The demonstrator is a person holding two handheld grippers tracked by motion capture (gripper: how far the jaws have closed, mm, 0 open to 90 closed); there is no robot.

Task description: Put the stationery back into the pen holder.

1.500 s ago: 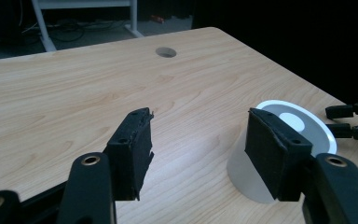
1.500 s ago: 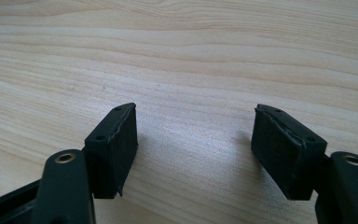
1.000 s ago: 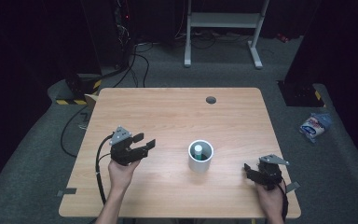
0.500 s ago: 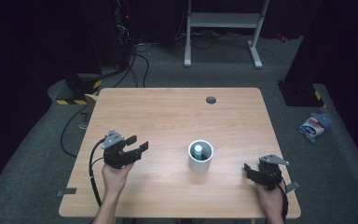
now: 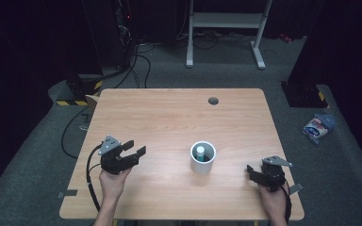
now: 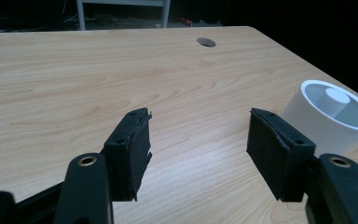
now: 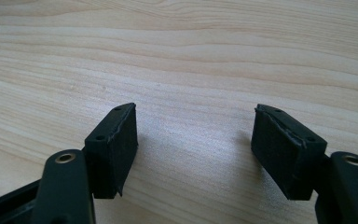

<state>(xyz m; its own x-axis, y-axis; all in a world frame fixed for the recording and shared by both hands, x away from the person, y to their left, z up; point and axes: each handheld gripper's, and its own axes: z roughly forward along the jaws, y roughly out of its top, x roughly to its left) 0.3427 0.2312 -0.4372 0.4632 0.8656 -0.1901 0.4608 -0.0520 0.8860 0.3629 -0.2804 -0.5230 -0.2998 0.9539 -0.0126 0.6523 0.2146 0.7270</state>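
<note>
Left of the white cup (image 5: pixel 202 157), the left gripper (image 5: pixel 135 149) has been drawn back toward the table edge, jaws spread and empty; release of the cylinder (image 5: pixel 200 151), probably a capped bottle, appears complete.

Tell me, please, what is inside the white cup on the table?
Inside the white cup stands a small white cylinder with a ribbed top. Its lower part and the cup's bottom are hidden by the wall.

Both claws rest low with jaws spread and empty, left claw (image 5: pixel 135 148) and right claw (image 5: pixel 250 171).
</note>
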